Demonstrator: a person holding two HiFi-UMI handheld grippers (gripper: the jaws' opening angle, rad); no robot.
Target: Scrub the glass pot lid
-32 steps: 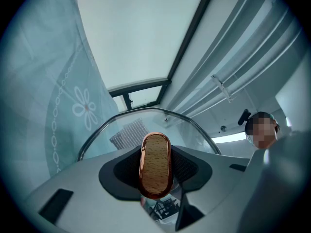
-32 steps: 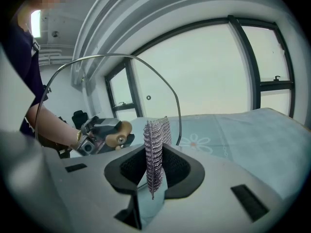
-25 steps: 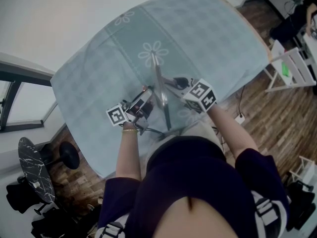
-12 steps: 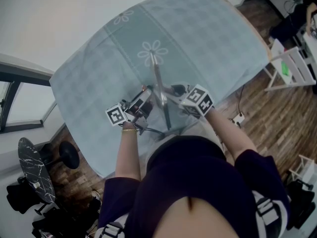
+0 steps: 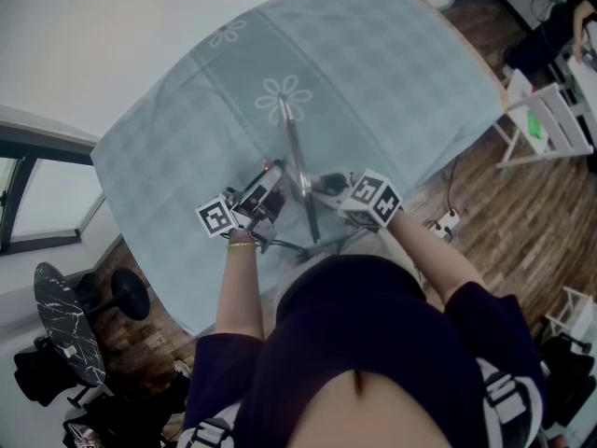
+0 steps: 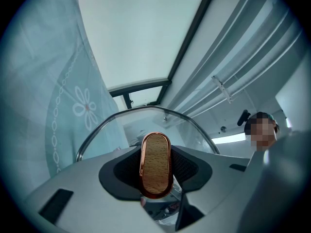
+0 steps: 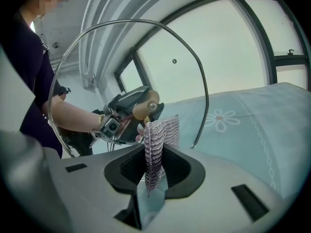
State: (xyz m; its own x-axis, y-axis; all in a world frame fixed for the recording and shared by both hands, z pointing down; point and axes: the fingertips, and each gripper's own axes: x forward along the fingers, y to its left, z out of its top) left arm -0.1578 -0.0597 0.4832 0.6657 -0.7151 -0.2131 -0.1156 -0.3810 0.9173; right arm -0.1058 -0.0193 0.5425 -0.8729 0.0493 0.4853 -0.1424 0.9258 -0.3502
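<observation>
Two grippers meet over near edge of teal flowered tablecloth (image 5: 373, 63). Left gripper (image 5: 270, 180) jaws clamp wooden knob (image 6: 156, 165) of glass pot lid (image 5: 300, 180), holding lid upright over cloth, edge-on from above. Right gripper (image 5: 324, 187) jaws pinch metallic mesh scrubber (image 7: 158, 147), just beside glass. Lid likely rigid, fairly heavy, slippery, breakable; knob looks safest hold. Since a second ago, right gripper has slid nearer and slightly lower along lid. Left gripper and lid unmoved.
</observation>
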